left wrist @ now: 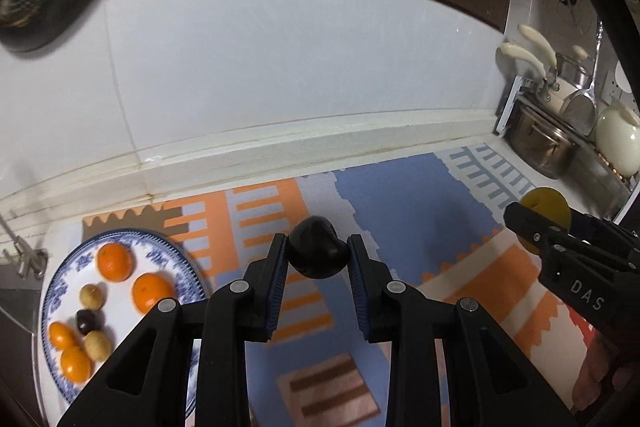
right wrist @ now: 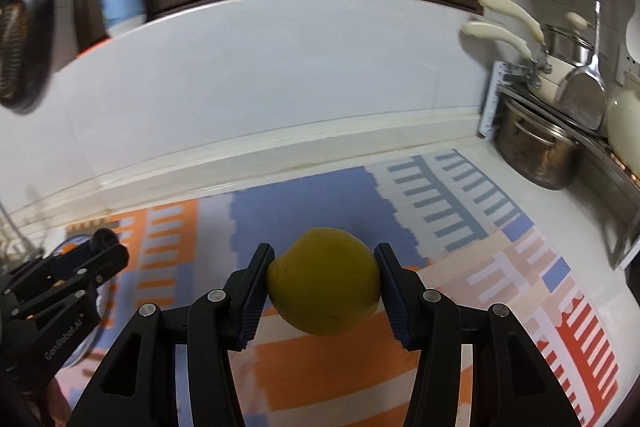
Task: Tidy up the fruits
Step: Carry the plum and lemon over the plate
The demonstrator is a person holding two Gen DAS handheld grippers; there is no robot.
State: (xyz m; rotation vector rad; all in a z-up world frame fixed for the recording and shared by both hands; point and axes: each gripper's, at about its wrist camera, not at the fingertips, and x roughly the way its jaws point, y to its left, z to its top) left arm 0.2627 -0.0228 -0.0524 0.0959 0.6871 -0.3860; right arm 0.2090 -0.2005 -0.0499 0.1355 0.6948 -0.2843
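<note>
I carry fruit mid-transfer: my left gripper (left wrist: 318,251) clamps a dark fruit (left wrist: 317,248) (possibly a plum), right gripper (right wrist: 323,281) clamps a yellow fruit (right wrist: 323,281), both above the mat (left wrist: 400,195). Next, lowering them onto the plate (left wrist: 66,261).

dim indoor light | soft shadows | strong fisheye bending at edges | upper corners blurred
</note>
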